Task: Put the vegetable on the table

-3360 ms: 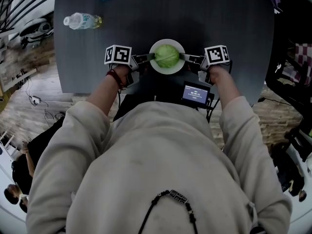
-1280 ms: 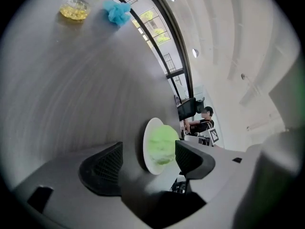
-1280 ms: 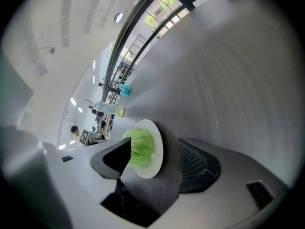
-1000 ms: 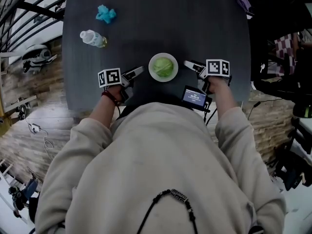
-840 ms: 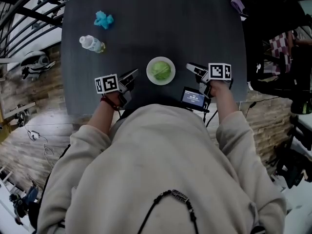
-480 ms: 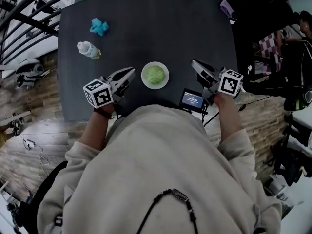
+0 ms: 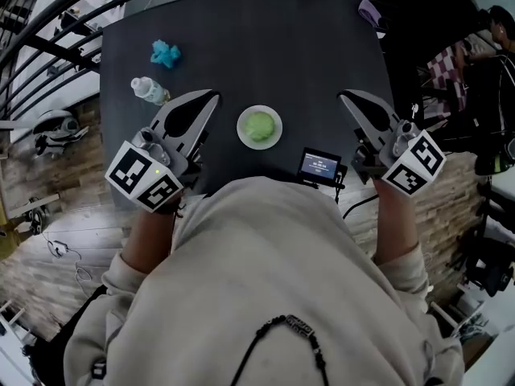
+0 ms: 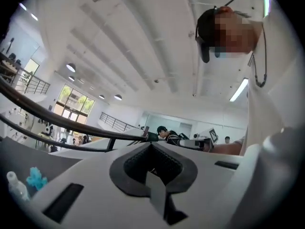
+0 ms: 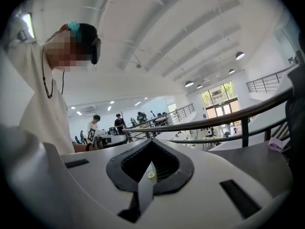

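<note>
The cabbage (image 7: 259, 125) sat in its white bowl (image 7: 242, 137) on the table (image 7: 265, 47). The left gripper (image 7: 208, 97) and right gripper (image 7: 348, 97) hung high on either side, jaws shut on nothing, so the job looked done.

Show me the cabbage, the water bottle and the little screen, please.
cabbage (image 7: 259, 125), head view, middle of its green top.
water bottle (image 7: 147, 90), head view, middle of its clear body.
little screen (image 7: 319, 166), head view, centre of its lit face.

Table (image 7: 265, 47) lies open beyond the plate (image 7: 241, 129); bottle (image 7: 150, 92) crowds its left edge.
</note>
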